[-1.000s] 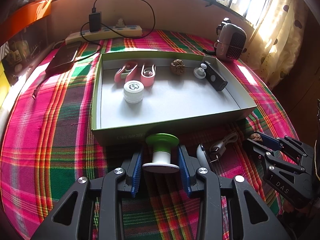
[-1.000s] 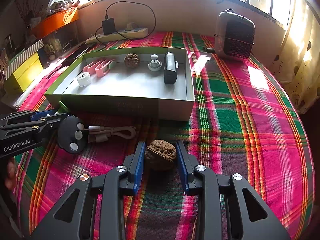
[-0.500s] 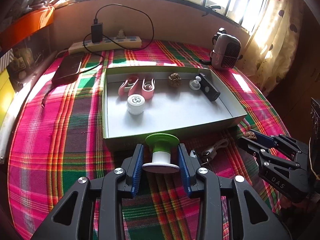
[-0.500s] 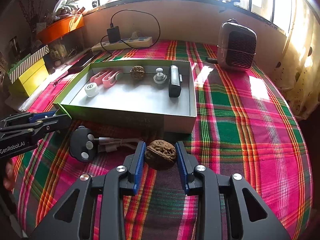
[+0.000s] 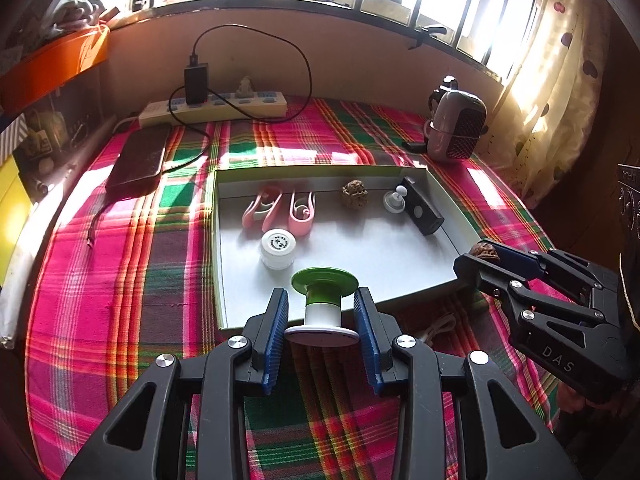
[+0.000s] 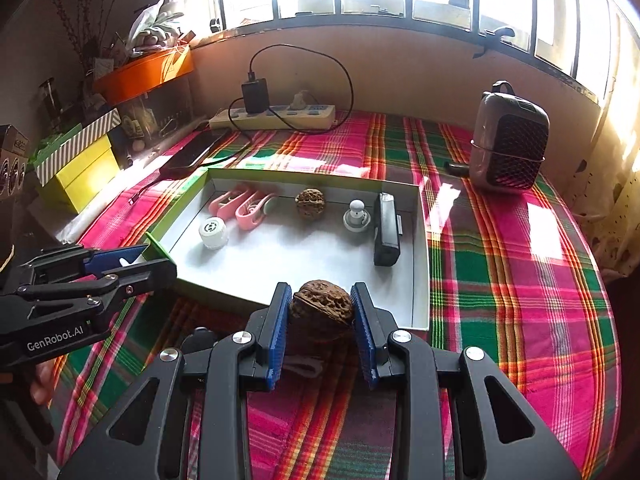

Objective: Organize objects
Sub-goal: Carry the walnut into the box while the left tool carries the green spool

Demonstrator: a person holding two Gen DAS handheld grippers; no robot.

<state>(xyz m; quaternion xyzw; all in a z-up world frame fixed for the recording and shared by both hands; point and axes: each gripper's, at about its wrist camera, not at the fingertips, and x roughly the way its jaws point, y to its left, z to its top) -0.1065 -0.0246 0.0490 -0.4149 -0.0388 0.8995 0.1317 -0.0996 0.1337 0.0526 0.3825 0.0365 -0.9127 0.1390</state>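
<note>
The left gripper has its fingers clamped on a spool with a green top and a white base, held upright between the blue pads just over the near wall of the shallow box. The right gripper has its fingers clamped on a walnut, also above the box's near wall. Ahead of both pairs of fingers, inside the box, lie two pink clips, a white jar, a second walnut, a small white knob and a black bar-shaped device. The left view shows the right gripper from the side, with the walnut peeking above its fingertips, and a white cable on the plaid cloth just right of the left fingers; the right view hides most of that cable behind its own fingers. The right view alone shows the left gripper side-on at far left, the spool's green rim sticking out from it, and yellow boxes beyond the desk edge. Both views show a power strip, a phone and a small heater beyond the box.
</note>
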